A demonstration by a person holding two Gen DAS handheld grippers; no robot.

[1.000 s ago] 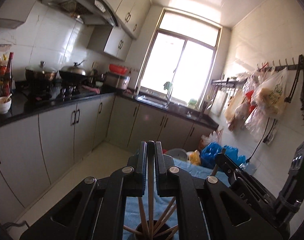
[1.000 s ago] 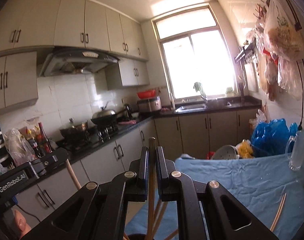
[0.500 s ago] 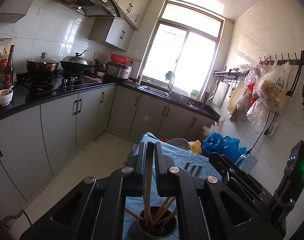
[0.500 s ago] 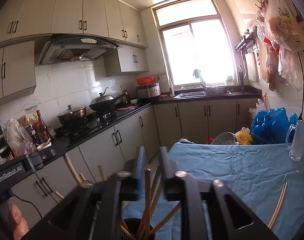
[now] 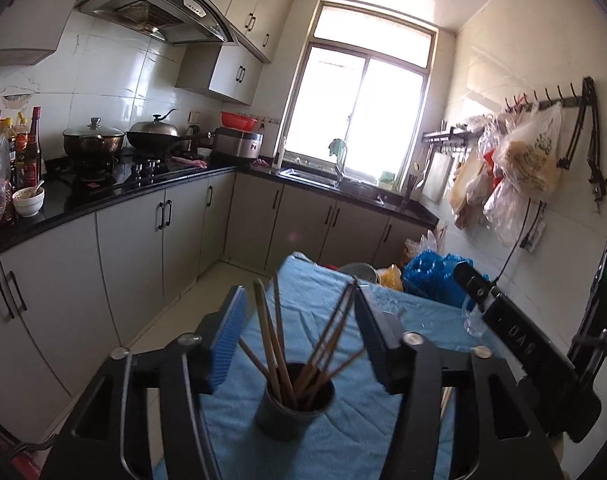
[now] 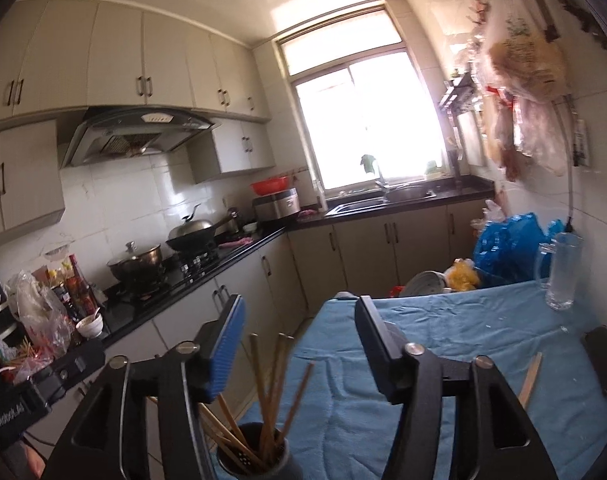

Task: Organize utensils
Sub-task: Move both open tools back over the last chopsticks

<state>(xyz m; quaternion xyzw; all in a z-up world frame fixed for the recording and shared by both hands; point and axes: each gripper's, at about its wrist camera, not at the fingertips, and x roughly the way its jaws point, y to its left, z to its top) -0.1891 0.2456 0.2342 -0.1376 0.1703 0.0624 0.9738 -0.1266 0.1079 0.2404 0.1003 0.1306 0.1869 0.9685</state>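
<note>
The right gripper point(image 6: 299, 346) and the left gripper point(image 5: 301, 338) have just been opening; both are seen spread, nothing pinched. The chopsticks point(image 5: 281, 350) are stood upright in the holder point(image 5: 293, 410) below. A stray chopstick point(image 6: 529, 378) is left on the blue cloth point(image 6: 463, 344), nearer the right gripper, its axis pointing away.

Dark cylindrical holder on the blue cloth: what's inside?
The dark cylindrical holder on the blue cloth holds a fanned bundle of wooden chopsticks. Their lower ends and the holder's bottom are hidden by its wall.

I see the chopsticks point(image 5: 281, 344) standing in the holder point(image 5: 293, 410) on the tabletop point(image 6: 455, 344); a glass mug point(image 6: 561, 274) stands far right, one loose chopstick point(image 6: 529, 378) lies between.
</note>
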